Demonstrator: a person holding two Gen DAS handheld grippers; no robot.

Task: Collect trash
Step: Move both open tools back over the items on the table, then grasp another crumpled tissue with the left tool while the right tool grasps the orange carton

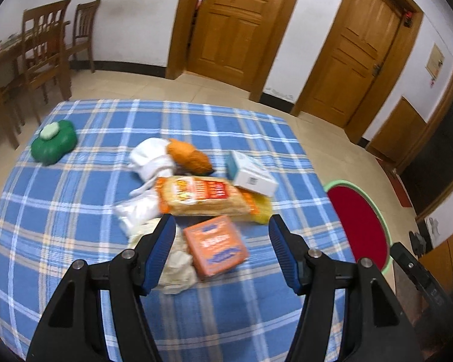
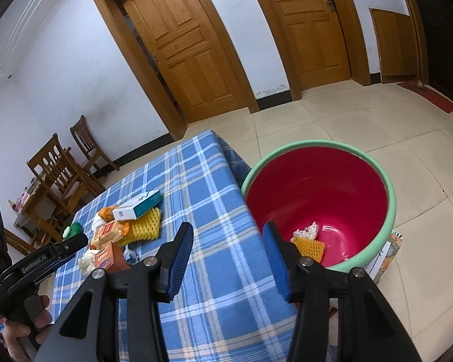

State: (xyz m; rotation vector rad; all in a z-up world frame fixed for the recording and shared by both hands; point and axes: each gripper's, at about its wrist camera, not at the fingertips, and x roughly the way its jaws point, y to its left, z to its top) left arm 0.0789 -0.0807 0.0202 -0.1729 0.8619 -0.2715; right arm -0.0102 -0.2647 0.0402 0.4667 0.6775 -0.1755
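A pile of trash lies on the blue checked tablecloth (image 1: 75,199): an orange box (image 1: 215,245), a long orange snack packet (image 1: 200,195), a white-and-teal box (image 1: 250,172), yellow foam (image 1: 261,209), crumpled white paper (image 1: 176,267) and white wrappers (image 1: 149,157). My left gripper (image 1: 222,226) is open, empty, just above the orange box. My right gripper (image 2: 228,238) is open and empty over the table's edge beside the red bin (image 2: 341,187), which holds a yellow foam piece (image 2: 309,247) and a crumpled wad (image 2: 308,230). The pile also shows in the right wrist view (image 2: 126,223).
A green lidded container (image 1: 53,141) sits at the table's far left. The red bin with a green rim (image 1: 362,220) stands on the tiled floor right of the table. Wooden chairs (image 1: 45,48) and two wooden doors (image 1: 229,21) are behind. The left gripper's body (image 2: 36,264) shows at left.
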